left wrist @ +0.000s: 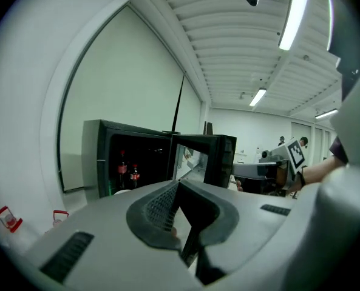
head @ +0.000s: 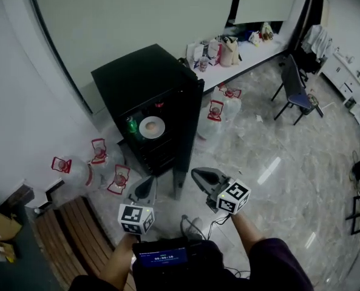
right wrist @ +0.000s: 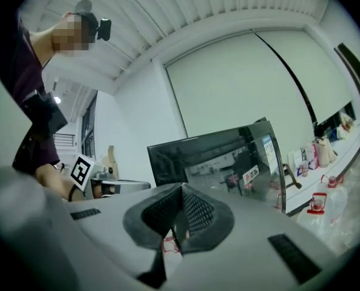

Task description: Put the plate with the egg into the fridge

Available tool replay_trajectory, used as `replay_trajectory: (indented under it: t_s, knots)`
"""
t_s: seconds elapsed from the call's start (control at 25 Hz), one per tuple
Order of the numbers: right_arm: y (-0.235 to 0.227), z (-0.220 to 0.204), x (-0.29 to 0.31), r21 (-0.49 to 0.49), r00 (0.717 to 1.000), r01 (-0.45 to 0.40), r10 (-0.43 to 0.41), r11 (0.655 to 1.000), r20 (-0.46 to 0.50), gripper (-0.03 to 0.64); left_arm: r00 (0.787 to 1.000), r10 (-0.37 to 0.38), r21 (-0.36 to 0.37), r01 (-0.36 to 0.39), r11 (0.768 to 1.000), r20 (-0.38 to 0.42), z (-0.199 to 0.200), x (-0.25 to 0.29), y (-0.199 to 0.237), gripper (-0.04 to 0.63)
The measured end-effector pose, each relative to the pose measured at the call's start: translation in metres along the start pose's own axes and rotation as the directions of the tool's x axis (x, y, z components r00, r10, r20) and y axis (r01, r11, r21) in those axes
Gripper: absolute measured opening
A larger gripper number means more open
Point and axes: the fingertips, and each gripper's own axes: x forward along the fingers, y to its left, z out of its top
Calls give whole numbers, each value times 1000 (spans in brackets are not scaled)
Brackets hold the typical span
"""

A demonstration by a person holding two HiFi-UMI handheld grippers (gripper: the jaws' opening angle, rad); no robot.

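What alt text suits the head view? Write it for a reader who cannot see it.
A small black fridge stands open on a marble floor, with a round white plate carrying an egg inside, beside a green bottle. In front of it the person's left tool and right tool are both shut and empty.

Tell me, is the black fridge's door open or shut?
Open. The door stands swung aside from the fridge, and the plate and a green bottle show inside.
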Motion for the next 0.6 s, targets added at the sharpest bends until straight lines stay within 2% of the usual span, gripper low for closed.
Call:
replay_trajectory:
  t_s: [0.12, 0.36, 0.48, 0.6]
  knots:
    - [12, 1, 30, -83, 992, 120, -116, 989, 54, 6, 999, 42, -15, -41, 999, 19, -1, -16, 26, 9]
    - [39, 7, 79, -132, 969, 240, -229, 962, 97, 6, 998, 46, -24, -45, 999, 48, 9, -31, 57, 9]
    - [43, 12, 93, -166, 958, 277, -258, 946, 128, 6, 997, 43, -18, -42, 999, 57, 13, -32, 65, 9]
    - [46, 20, 103, -163, 954, 283, -260, 945, 150, 6, 997, 47, -37, -45, 998, 58, 16, -33, 71, 9]
